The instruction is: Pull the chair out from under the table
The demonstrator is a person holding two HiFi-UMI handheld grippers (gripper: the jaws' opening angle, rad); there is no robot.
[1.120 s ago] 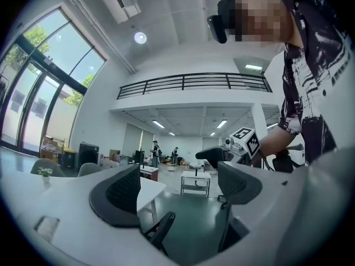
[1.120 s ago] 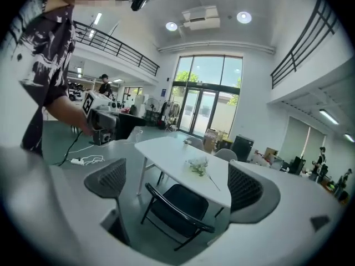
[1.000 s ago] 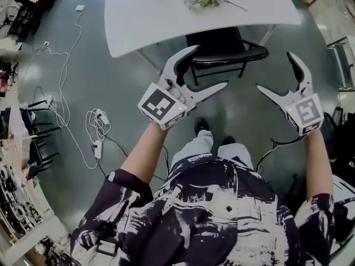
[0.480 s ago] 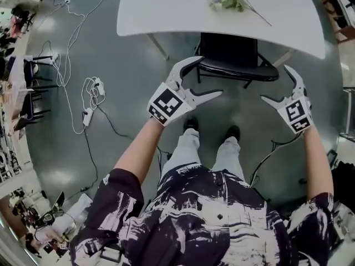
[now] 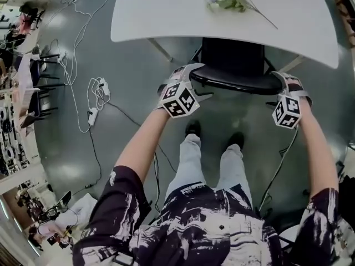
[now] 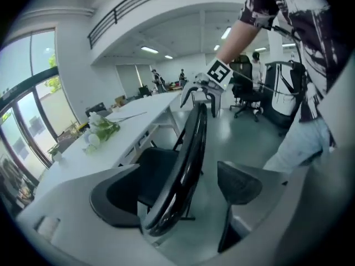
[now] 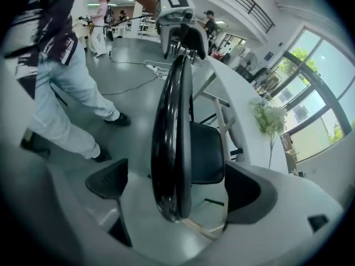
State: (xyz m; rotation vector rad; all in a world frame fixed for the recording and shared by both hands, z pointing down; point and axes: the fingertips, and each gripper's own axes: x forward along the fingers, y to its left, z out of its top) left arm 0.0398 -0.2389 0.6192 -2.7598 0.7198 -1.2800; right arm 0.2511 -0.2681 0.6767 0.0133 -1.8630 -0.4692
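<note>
no legible text, seemingly

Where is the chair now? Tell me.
Head view, top centre: the chair sits partly under the white table, its backrest rim between the open jaws of the left gripper and right gripper.

Person standing, both arms extended forward and down: left arm (image 5: 141,143) bent slightly at the elbow, right arm (image 5: 316,143) nearly straight. Left gripper (image 5: 191,82) and right gripper (image 5: 289,82) both hold their jaws apart, a marker cube (image 5: 178,100) just behind each pair of jaws, toward the wrist
</note>
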